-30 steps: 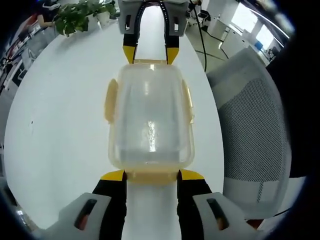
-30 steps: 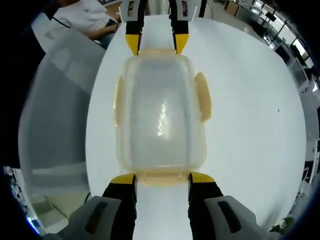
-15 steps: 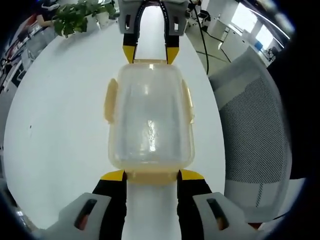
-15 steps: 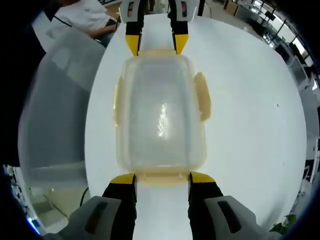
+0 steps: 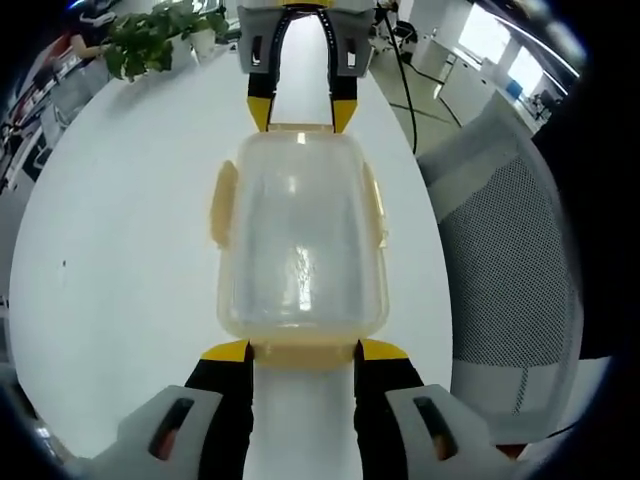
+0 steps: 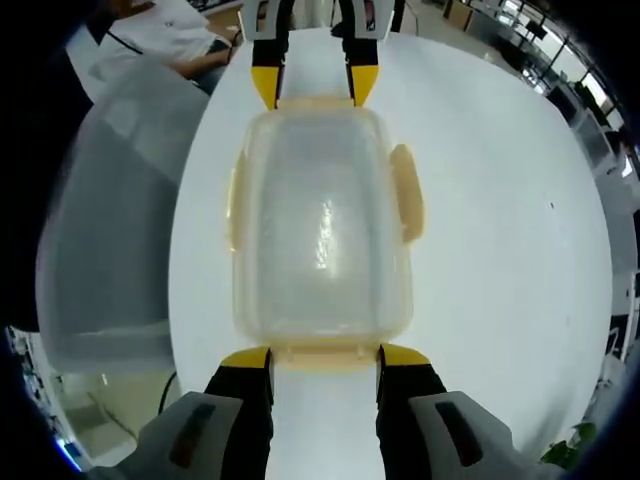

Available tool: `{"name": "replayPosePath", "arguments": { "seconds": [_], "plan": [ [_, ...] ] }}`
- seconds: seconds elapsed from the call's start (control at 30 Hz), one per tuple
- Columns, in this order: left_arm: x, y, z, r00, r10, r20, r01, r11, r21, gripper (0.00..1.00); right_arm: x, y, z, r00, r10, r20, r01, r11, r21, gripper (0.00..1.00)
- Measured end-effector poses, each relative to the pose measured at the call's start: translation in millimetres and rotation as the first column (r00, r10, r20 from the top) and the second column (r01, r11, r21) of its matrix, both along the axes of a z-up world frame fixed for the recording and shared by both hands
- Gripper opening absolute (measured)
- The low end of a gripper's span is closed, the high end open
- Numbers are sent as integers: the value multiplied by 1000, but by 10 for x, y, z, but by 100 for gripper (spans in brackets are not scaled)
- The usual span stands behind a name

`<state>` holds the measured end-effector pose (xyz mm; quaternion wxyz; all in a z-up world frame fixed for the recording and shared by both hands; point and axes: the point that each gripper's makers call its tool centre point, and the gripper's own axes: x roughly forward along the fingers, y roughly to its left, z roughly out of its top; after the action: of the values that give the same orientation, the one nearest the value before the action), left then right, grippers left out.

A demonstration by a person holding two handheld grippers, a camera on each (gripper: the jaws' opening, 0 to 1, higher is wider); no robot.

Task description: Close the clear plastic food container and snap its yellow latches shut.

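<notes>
A clear plastic container (image 5: 300,235) (image 6: 322,225) with its lid on lies on the white table (image 5: 110,260). My left gripper (image 5: 305,350) is open at its near end, and a yellow end latch (image 5: 305,353) lies between the jaws. In the left gripper view the right gripper (image 5: 300,110) stands open at the far end. In the right gripper view my right gripper (image 6: 324,355) straddles the near end latch (image 6: 324,356), with the left gripper (image 6: 312,88) opposite. One yellow side latch (image 5: 221,205) (image 6: 405,195) flares outward. The other side latch (image 5: 376,205) (image 6: 233,212) lies close against the wall.
A grey mesh-backed chair (image 5: 510,270) (image 6: 105,210) stands right by the table edge beside the container. A potted plant (image 5: 150,35) sits at the table's far side. A person in white (image 6: 170,30) sits beyond the chair. Bare table stretches out on the other side (image 6: 500,250).
</notes>
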<state>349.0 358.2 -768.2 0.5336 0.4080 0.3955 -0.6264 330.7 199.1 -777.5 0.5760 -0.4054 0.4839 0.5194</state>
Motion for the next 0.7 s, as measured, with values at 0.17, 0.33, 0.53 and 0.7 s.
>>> {"name": "replayPosePath", "arguments": {
  "seconds": [0.17,0.33,0.53,0.7],
  "plan": [
    [-25,-44,-15,1000,-3,-2,3,1000,-1,38,-24,-42,-7,1000,1,0,-1,1000,-7,38],
    [-31,-71,-14,1000,-9,-1,9,1000,-3,38,-53,-72,3,1000,-7,2,7,1000,-6,38],
    [-42,-85,-30,1000,-17,7,16,1000,10,38,-67,-80,-21,1000,-12,9,12,1000,-13,38],
    [-64,-60,-34,1000,-16,13,16,1000,17,38,-85,-62,-13,1000,-9,14,9,1000,-11,38]
  ]
}}
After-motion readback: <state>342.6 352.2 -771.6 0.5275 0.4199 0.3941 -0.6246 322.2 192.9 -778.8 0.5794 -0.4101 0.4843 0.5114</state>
